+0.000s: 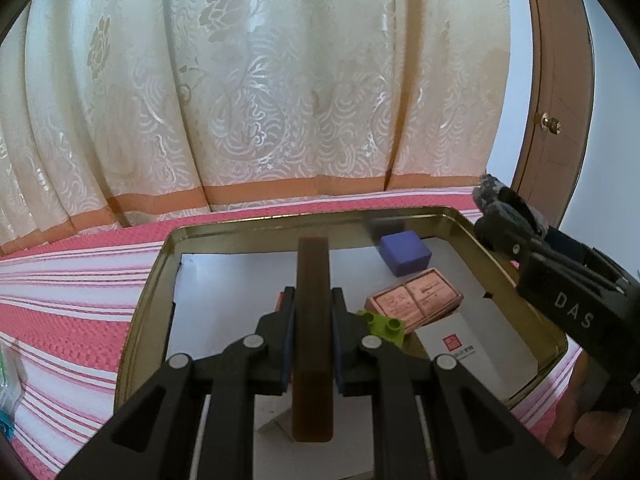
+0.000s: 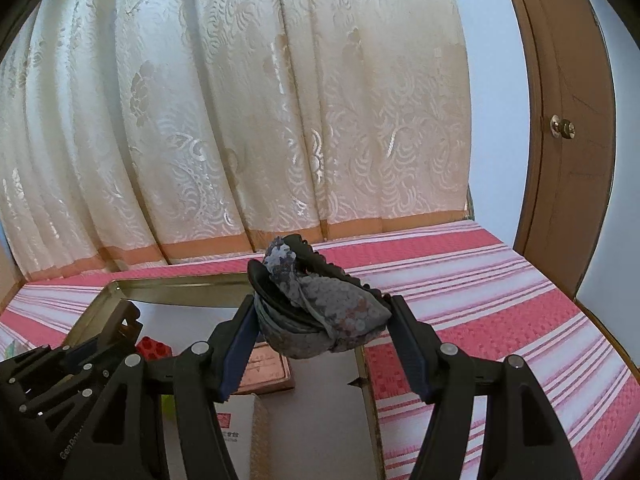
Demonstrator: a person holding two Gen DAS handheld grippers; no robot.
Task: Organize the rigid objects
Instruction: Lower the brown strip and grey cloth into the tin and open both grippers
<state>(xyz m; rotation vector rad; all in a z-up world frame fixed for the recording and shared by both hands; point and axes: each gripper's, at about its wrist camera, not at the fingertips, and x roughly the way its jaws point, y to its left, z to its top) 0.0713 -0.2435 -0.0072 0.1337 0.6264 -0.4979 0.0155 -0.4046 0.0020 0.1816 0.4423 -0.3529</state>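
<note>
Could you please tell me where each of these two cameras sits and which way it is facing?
Left wrist: on the left gripper, facing the curtain over the metal tray; its fingers clamp a brown bar.
Right wrist: on the right gripper, same direction; it holds a sequinned hair clip.
Shared: tray, pink box, curtain, door.

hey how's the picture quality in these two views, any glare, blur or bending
Left wrist view: sharp, fisheye bends the door frame, dark vignette corners, soft backlight through the curtain. Right wrist view: same bowing, glints on the curtain pattern, door knob shines.
</note>
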